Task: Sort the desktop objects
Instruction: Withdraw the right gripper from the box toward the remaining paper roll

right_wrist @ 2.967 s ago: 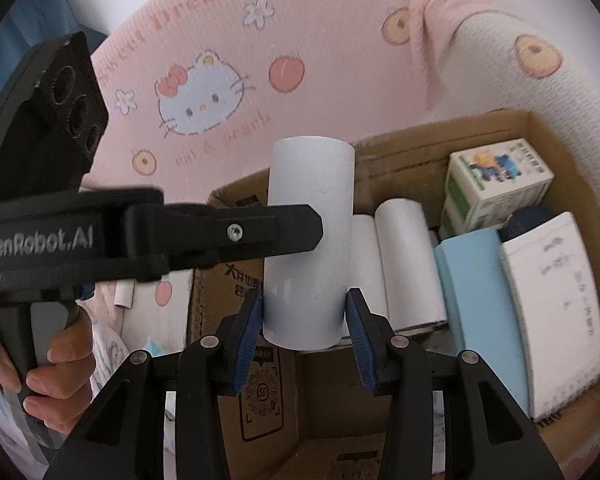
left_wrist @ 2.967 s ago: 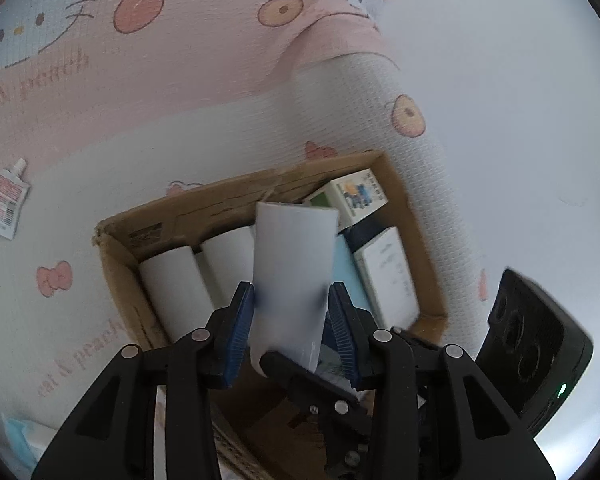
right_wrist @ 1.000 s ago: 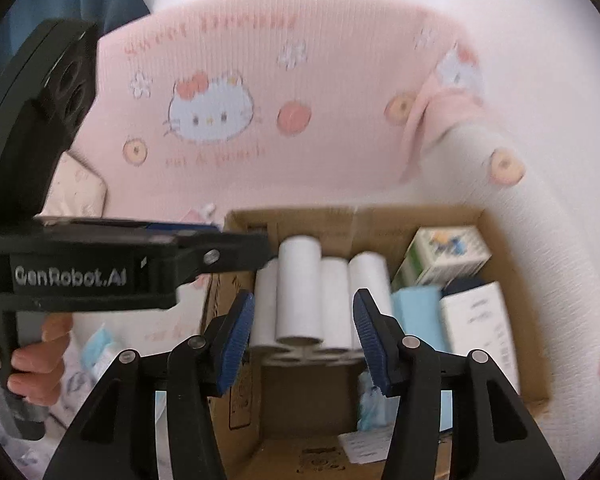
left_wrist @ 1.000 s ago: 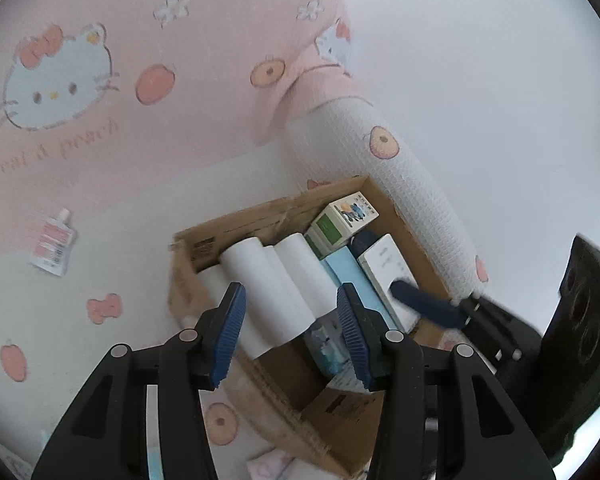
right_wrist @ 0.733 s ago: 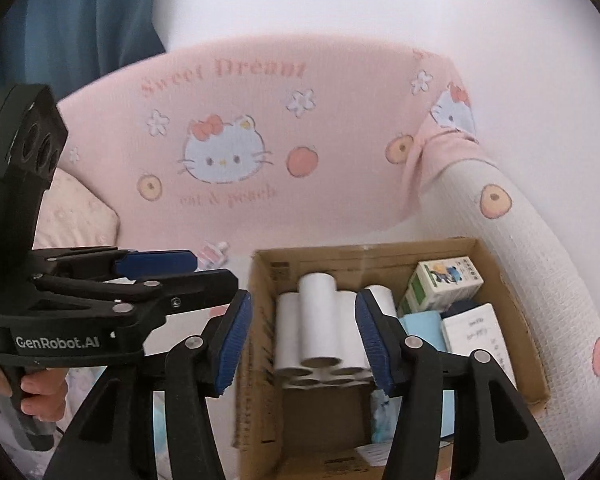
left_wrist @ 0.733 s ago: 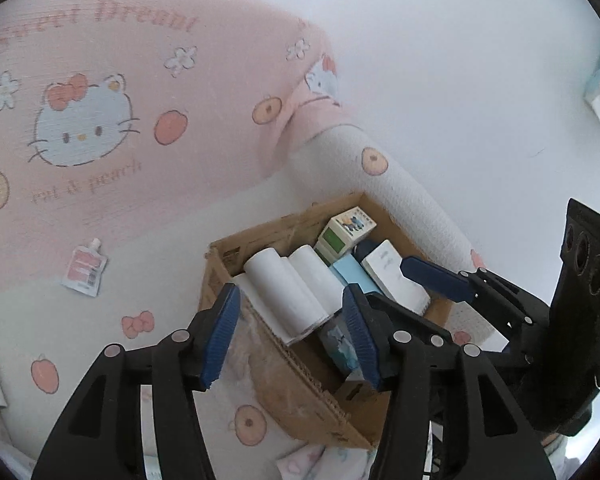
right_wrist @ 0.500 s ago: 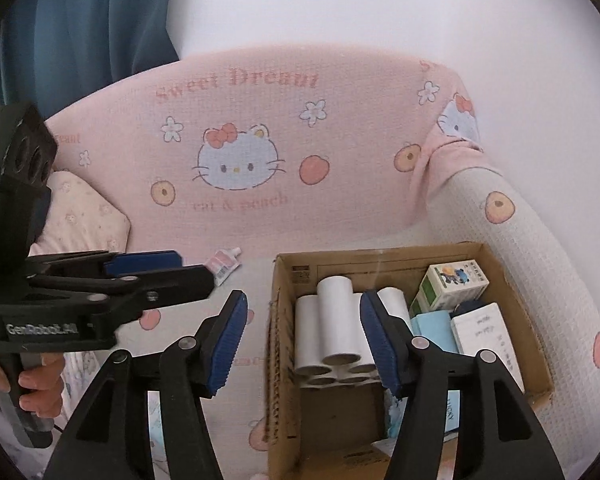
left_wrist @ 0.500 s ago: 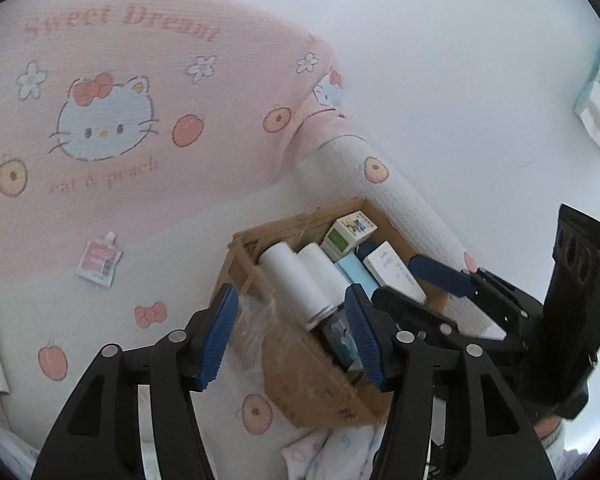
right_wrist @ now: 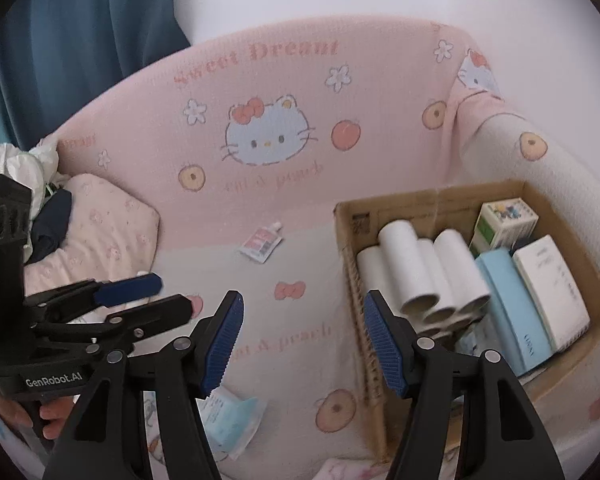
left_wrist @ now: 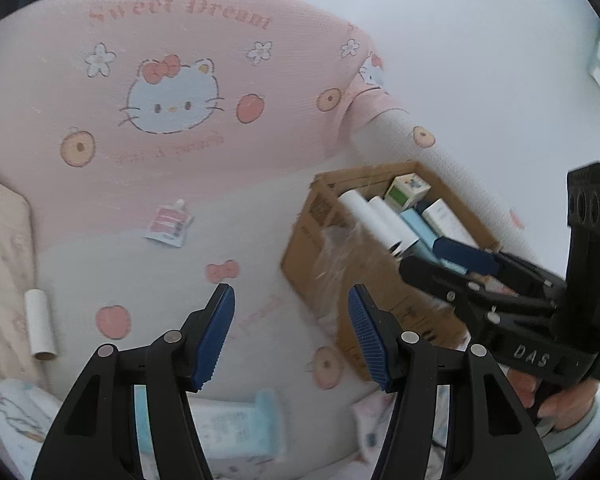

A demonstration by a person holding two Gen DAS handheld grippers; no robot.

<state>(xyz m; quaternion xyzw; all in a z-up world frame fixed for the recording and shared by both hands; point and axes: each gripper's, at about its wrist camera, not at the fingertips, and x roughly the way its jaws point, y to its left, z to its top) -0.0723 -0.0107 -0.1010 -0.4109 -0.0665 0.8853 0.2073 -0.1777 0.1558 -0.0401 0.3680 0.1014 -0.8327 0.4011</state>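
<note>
Paper rolls [right_wrist: 424, 276] lie stacked in the cardboard box [right_wrist: 572, 240] at the right of the right wrist frame (boxes beside them), while left gripper [left_wrist: 290, 332] and right gripper [right_wrist: 304, 340] fingers, just opened wide, hold nothing.

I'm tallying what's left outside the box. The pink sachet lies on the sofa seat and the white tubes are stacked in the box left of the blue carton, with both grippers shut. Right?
Not quite: both grippers stand open and empty, the left gripper in the left wrist view, the right gripper in the right wrist view. The sachet, tubes, box and carton are as you say.
</note>
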